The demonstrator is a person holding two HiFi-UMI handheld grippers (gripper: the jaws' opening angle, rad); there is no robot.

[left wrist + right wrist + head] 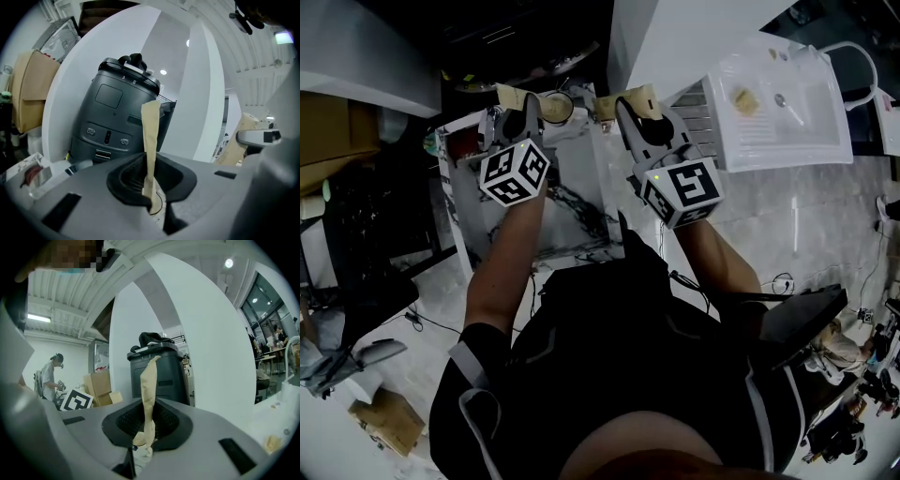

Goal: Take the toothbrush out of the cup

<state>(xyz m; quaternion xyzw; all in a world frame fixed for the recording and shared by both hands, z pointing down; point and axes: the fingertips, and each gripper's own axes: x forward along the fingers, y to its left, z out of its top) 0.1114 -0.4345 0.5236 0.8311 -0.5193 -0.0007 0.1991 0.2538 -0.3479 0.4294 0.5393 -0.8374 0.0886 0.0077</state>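
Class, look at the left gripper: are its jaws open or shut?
Shut. In its own view the left gripper has its tan pads pressed together as one strip, with no gap between them.

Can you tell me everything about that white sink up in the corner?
The white sink is a shallow rectangular basin that looks like smooth plastic or ceramic. It sits a little crooked at the upper right of the head view, beside a pale marbled surface. It has a small round drain near the middle, and a thin white curved tap arches over its right end. A small tan lump, maybe a sponge, lies inside. No water shows.
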